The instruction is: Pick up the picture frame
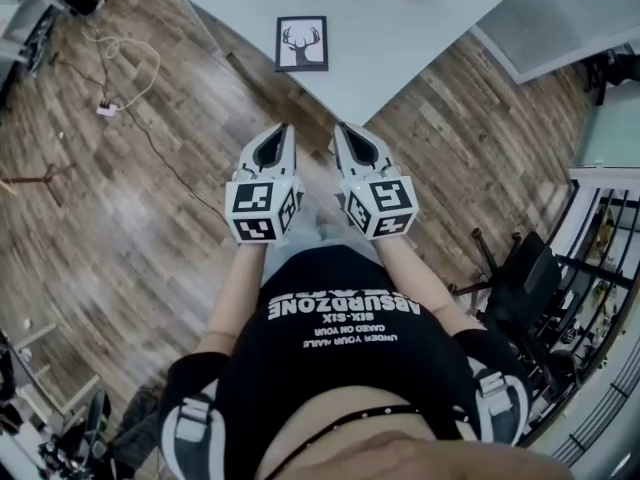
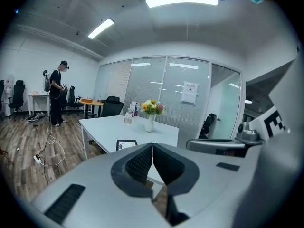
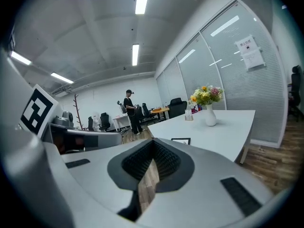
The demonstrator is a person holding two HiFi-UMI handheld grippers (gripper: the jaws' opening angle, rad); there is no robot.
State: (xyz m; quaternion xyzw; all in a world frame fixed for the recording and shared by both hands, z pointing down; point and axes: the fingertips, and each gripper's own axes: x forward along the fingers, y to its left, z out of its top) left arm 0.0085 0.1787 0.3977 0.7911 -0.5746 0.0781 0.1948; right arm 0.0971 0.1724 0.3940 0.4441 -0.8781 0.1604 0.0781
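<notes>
The picture frame [image 1: 302,43] lies flat near the front corner of a white table [image 1: 400,38]; it has a black border and a deer-head drawing. It also shows small in the left gripper view [image 2: 126,145] and the right gripper view [image 3: 181,140]. My left gripper [image 1: 284,129] and right gripper [image 1: 340,128] hang side by side over the wood floor, short of the table's corner, both pointing toward the frame. Each is shut with nothing between its jaws.
A white vase with flowers [image 2: 151,114] stands farther back on the table. A cable and plug [image 1: 108,108] lie on the floor at left. A person [image 2: 57,99] stands far off among office chairs. Black equipment and a railing [image 1: 560,298] are at right.
</notes>
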